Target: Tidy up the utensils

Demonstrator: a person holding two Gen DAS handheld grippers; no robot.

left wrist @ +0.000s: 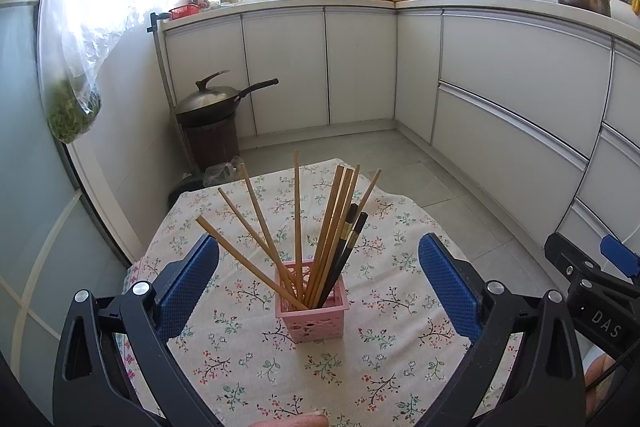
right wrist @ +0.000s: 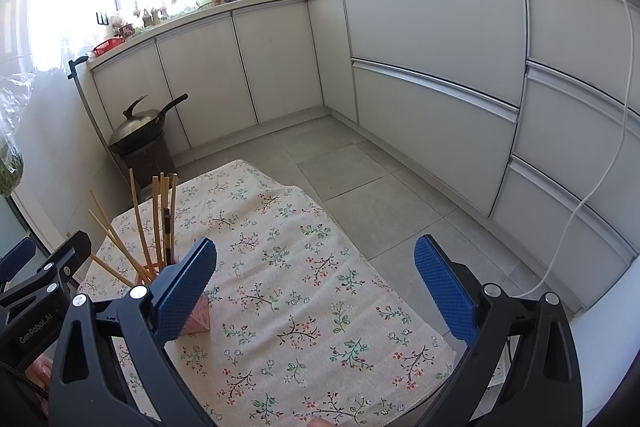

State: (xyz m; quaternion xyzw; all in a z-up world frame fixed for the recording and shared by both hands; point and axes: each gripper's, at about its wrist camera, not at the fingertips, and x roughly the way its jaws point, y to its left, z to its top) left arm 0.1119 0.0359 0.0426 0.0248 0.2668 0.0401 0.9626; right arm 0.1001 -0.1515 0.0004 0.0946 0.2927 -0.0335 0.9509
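The kitchen was lined with pale grey cabinets [left wrist: 360,67] under a white counter, its floor laid in grey tiles, and a dark lidded wok [left wrist: 216,99] sat on a brown stand in the corner. In front stood a small table under a cream cloth printed with flowers [right wrist: 304,287]. On it rested a pink perforated plastic holder [left wrist: 311,303], upright, with pale wooden chopsticks [left wrist: 298,219] fanned out of its top and a dark pair [left wrist: 348,243] leaning right among them. No loose utensil lay on the cloth, so the sorting looked close to finished. The left gripper [left wrist: 319,291] was spread wide and empty, the holder straight ahead between its blue pads. The right gripper [right wrist: 316,287], equally wide and empty, faced bare cloth, the holder off to its left; the left was better placed.
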